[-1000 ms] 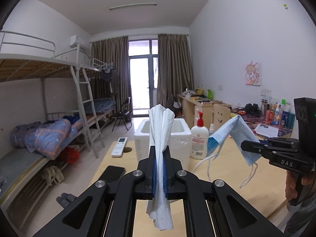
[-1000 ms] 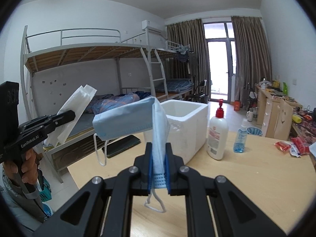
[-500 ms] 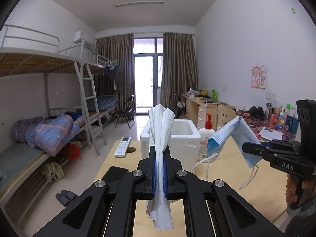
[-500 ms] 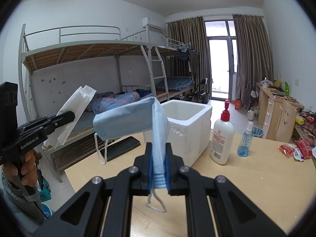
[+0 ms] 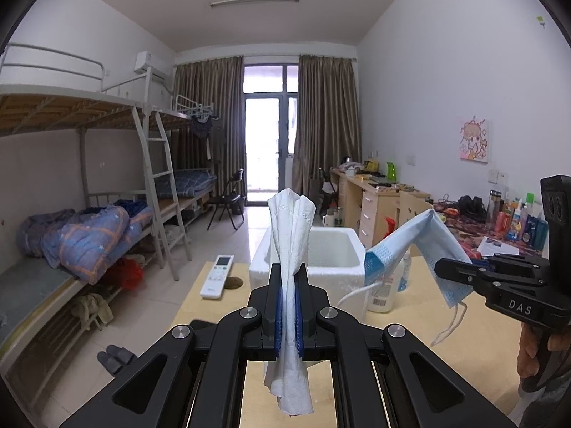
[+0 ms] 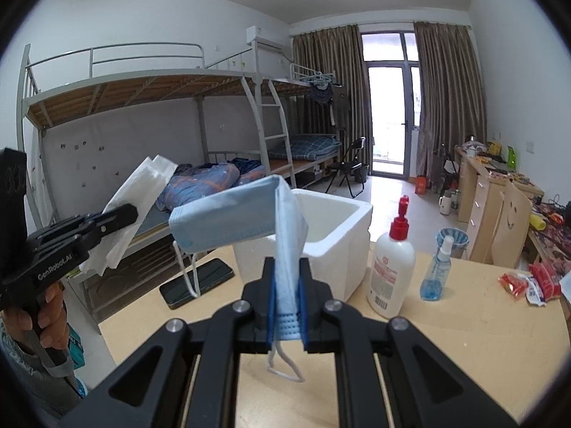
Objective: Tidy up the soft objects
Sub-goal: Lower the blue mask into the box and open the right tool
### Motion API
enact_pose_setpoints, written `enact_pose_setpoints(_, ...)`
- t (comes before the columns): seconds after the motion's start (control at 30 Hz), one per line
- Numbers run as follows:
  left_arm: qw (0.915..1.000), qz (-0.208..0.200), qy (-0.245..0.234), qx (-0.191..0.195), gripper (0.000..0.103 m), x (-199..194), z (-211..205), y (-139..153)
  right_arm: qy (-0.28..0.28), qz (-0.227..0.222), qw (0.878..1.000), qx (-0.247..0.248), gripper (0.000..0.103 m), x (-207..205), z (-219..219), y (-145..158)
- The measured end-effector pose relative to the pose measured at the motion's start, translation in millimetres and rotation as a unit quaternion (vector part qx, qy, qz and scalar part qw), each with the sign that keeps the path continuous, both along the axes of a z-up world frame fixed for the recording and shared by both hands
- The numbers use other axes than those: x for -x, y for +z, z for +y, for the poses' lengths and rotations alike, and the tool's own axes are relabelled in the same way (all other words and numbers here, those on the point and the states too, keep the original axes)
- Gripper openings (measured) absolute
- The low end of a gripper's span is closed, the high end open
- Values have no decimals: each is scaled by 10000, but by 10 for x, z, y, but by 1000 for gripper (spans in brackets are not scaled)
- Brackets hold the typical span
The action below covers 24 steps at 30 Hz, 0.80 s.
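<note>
Nearest, the left gripper (image 5: 289,303) pinches a white tissue (image 5: 291,235) upright at 6 o'clock; the right gripper (image 6: 287,299) pinches a blue face mask (image 6: 246,221), its ear loop dangling. Beyond, at 12 o'clock, the white foam box (image 6: 351,235) stands open on the wooden table (image 6: 464,324). Both items are lifted; neither is yet deposited, the box judged the likely destination.

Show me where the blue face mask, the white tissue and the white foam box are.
blue face mask (image 6: 228,219): right wrist view, on its folded upper panel.
white tissue (image 5: 291,228): left wrist view, on its upper half.
white foam box (image 6: 351,249): right wrist view, on its front wall.
</note>
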<state>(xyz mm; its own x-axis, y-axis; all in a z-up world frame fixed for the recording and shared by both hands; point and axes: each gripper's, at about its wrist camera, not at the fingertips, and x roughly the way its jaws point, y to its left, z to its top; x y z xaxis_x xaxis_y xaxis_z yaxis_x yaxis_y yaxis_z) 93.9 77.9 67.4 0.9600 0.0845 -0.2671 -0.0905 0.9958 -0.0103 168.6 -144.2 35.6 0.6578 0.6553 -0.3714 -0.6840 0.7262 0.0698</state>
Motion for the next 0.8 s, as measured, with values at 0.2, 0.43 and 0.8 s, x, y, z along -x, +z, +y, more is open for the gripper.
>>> enact_pose_setpoints(0.2, 10000, 18, -49, 20, 6, -211, 60, 49, -70, 49, 10000, 21, 14, -220, 86, 80)
enact_pose_setpoints(0.43, 9999, 37, -55, -85, 6, -457, 144, 45, -90, 129, 9998, 134, 14, -491, 212, 115)
enact_pose_setpoints(0.8, 9998, 161, -80, 18, 6, -871, 303, -8, -144, 274, 9991, 287, 14, -830, 464, 83)
